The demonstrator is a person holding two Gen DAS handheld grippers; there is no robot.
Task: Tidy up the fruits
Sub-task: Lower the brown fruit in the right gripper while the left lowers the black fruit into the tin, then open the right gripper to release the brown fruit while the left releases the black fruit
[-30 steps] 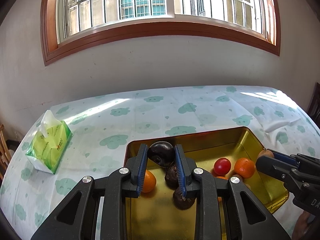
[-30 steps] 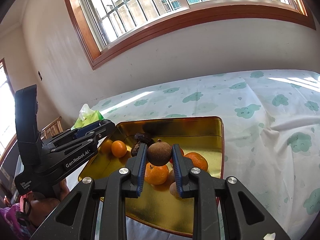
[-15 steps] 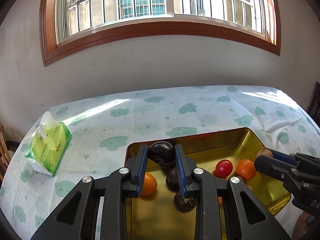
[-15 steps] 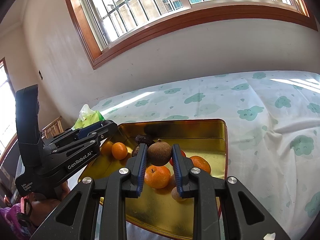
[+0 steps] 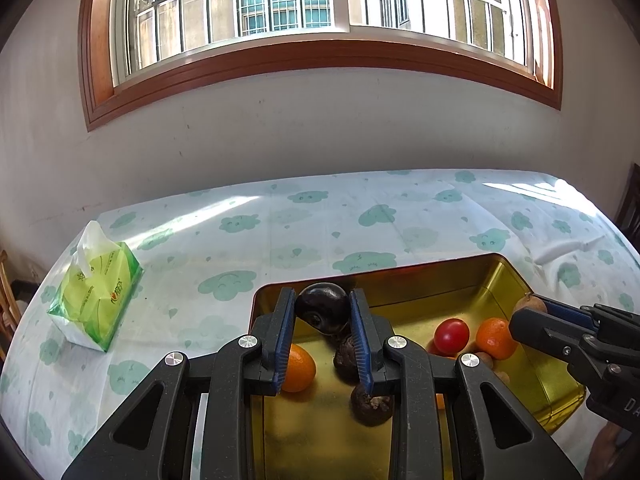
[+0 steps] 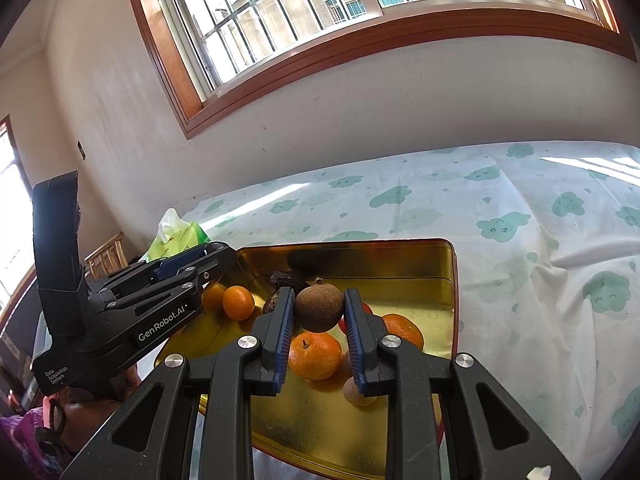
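Almost nothing had moved since the earlier frames: both grippers stayed where they were above the tin, and each kept its grip on the same fruit.

Left gripper [image 5: 322, 314]: the blue-padded fingers [image 5: 285, 334] were closed on a dark, glossy purple fruit [image 5: 322, 309], which was pinched between the two pads and held clear above the far left corner of the gold tin tray [image 5: 516, 280]. Right gripper [image 6: 319, 314]: the fingers [image 6: 284, 332] were closed on a round brown fruit [image 6: 319, 308], likewise clamped between both pads and held above the middle of the tray.

Contents of the tray, left wrist view: a small orange [image 5: 298, 368] lay near the left wall, partly behind the left pad; two wrinkled dark fruits [image 5: 371, 404] lay near the middle, one beyond the other; a red tomato [image 5: 451, 335] and a second orange [image 5: 495, 338] lay side by side toward the right wall. In the right wrist view, a mandarin [image 6: 315, 355] lay directly under the held brown fruit, with a small pale-brown fruit [image 6: 354, 392] just beside it.

The tray stood on a worktop covered with a white cloth [image 5: 400, 216] printed with green clouds. A green tissue pack [image 5: 96, 300] stood on the cloth well to the left of the tray, apart from it. A wood-framed barred window [image 5: 320, 0] was set in the wall behind.
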